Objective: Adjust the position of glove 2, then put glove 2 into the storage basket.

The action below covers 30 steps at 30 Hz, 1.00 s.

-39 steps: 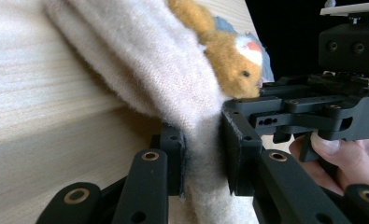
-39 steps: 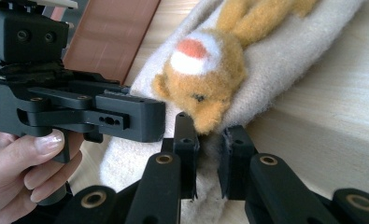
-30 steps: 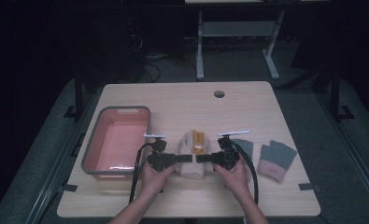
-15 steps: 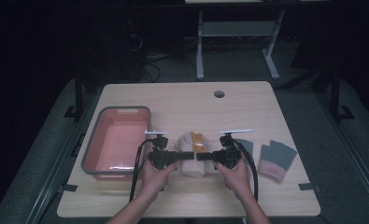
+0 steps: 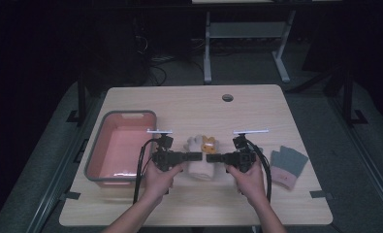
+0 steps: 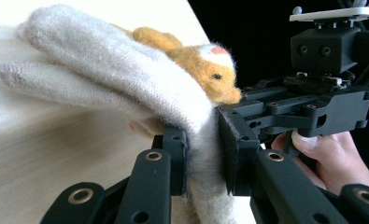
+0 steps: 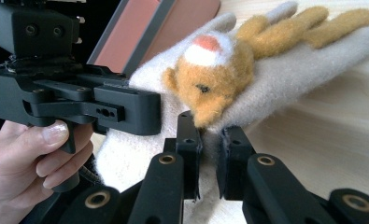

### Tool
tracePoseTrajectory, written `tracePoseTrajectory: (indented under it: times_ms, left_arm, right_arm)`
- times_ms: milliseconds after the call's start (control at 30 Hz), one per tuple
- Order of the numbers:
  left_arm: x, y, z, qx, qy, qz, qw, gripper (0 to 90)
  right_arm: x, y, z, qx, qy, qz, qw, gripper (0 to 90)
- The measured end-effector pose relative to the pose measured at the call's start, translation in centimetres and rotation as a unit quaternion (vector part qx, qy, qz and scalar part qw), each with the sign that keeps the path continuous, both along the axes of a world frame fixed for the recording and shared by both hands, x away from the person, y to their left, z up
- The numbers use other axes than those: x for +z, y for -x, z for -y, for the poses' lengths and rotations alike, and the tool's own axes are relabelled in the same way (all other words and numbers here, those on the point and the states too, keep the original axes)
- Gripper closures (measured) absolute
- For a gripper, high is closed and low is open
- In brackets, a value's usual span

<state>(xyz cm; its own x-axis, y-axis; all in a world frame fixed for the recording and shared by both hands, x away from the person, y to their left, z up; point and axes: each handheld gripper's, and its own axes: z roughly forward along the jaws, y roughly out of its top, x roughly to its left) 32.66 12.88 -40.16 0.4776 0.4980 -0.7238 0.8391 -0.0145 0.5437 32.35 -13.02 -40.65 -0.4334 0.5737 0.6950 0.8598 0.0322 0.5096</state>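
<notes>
Both the left gripper (image 5: pixel 195 156) and the right gripper (image 5: pixel 213 158) pinch the cream glove (image 5: pixel 200 162) at its cuff, jaws narrow on the wool, near the table's (image 5: pixel 194 104) front edge. The gripper views reveal its orange animal patch (image 7: pixel 210 81); the high view adds the pink tub (image 5: pixel 121 145) at left and a grey glove (image 5: pixel 287 166) at right.

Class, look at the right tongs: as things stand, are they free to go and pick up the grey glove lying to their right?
Probably not yet: the right tongs are shut on the cream glove. The grey glove lies bare on the table, nothing blocking it.
</notes>
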Motion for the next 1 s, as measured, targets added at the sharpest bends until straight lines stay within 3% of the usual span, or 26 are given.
tracePoseTrajectory:
  times_ms: [1000]
  left_arm:
    - [4.3, -1.1, -3.4, 0.010, 0.016, 0.024, 0.9995, 74.7]
  right_arm:
    - [4.8, -1.9, -3.0, 0.025, 0.002, 0.029, 0.9993, 81.2]
